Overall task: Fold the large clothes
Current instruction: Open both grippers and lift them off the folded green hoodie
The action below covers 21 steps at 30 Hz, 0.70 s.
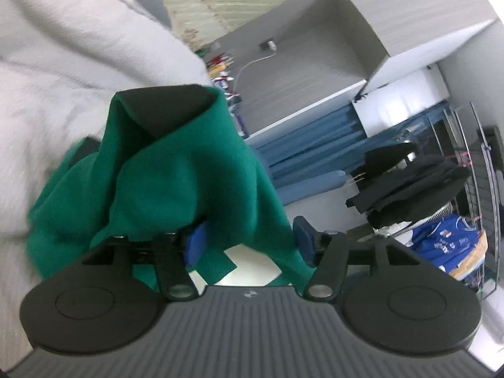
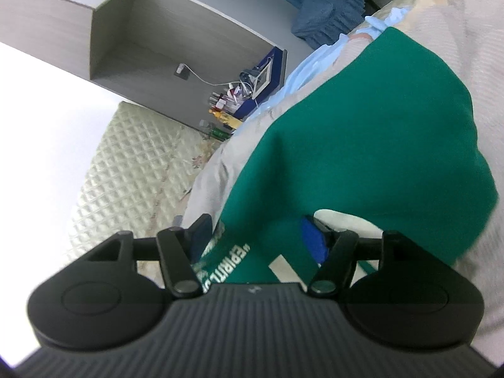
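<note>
My left gripper [image 1: 249,242] stands spread, green garment [image 1: 176,170] draped loosely between the pads, unpinched. My right gripper [image 2: 258,239] is likewise spread around its printed hem. The garment lies on the pale bedding [image 1: 63,72]. Judged soft, light, slump-prone; regrip at hem corners.

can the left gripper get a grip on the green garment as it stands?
Probably yes. The green garment drapes straight between the spread blue pads of the left gripper, with nothing else in front of it. The jaws stand apart, so closing should pinch the cloth.
</note>
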### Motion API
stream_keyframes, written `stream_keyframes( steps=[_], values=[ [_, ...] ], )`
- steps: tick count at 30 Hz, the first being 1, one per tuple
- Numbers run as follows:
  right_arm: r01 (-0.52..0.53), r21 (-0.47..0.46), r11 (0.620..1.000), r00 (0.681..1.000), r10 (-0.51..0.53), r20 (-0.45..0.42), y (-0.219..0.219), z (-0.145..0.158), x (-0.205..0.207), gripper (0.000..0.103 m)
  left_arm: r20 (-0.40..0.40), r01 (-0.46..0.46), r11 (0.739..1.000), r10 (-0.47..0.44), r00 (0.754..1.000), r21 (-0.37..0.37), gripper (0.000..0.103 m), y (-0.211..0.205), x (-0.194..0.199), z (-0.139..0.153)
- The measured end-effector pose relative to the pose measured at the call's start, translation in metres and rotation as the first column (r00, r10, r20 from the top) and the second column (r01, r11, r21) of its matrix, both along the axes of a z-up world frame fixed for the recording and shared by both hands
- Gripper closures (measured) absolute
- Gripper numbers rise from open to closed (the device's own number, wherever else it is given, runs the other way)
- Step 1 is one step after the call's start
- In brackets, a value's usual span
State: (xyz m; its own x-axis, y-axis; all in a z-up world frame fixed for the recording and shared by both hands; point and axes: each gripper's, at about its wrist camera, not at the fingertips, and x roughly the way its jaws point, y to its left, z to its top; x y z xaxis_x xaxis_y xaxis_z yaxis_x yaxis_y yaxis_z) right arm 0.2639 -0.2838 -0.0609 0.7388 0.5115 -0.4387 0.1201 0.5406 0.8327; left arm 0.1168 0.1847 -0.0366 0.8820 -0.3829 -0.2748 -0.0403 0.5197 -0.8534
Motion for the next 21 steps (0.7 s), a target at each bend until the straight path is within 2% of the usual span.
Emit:
stream_keyframes(
  steps=[4, 8, 11, 13, 16, 21],
  values=[
    [-0.025, -0.03, 0.999, 0.999, 0.026, 0.027, 0.006, -0.016, 0.03, 0.04, 0.034, -0.006, 0.994, 0.003, 0.999, 0.109, 0.037, 0.003, 0.032, -0.013],
    [-0.077, -0.1, 0.992, 0.993, 0.085, 0.076, 0.012, -0.026, 0.051, 0.04, 0.039, -0.026, 0.969, 0.017, 0.999, 0.245, 0.037, 0.0, 0.055, -0.028],
    [-0.101, -0.168, 0.981, 0.989, 0.118, 0.091, 0.021, -0.033, 0.067, 0.04, 0.008, -0.027, 0.958, 0.026, 1.0, 0.285, 0.037, -0.004, 0.078, -0.05],
    [-0.131, -0.265, 0.955, 0.981, 0.163, 0.104, 0.035, -0.039, 0.076, 0.041, -0.037, -0.022, 0.953, 0.034, 0.999, 0.303, 0.037, -0.007, 0.093, -0.062],
    [-0.175, -0.423, 0.889, 0.969, 0.231, 0.086, 0.055, -0.05, 0.089, 0.041, -0.062, -0.019, 0.935, 0.044, 0.997, 0.354, 0.037, -0.013, 0.115, -0.068],
    [-0.18, -0.513, 0.84, 0.961, 0.262, 0.092, 0.064, -0.056, 0.096, 0.041, -0.084, 0.001, 0.892, 0.041, 0.996, 0.452, 0.037, -0.021, 0.127, -0.067]
  ],
)
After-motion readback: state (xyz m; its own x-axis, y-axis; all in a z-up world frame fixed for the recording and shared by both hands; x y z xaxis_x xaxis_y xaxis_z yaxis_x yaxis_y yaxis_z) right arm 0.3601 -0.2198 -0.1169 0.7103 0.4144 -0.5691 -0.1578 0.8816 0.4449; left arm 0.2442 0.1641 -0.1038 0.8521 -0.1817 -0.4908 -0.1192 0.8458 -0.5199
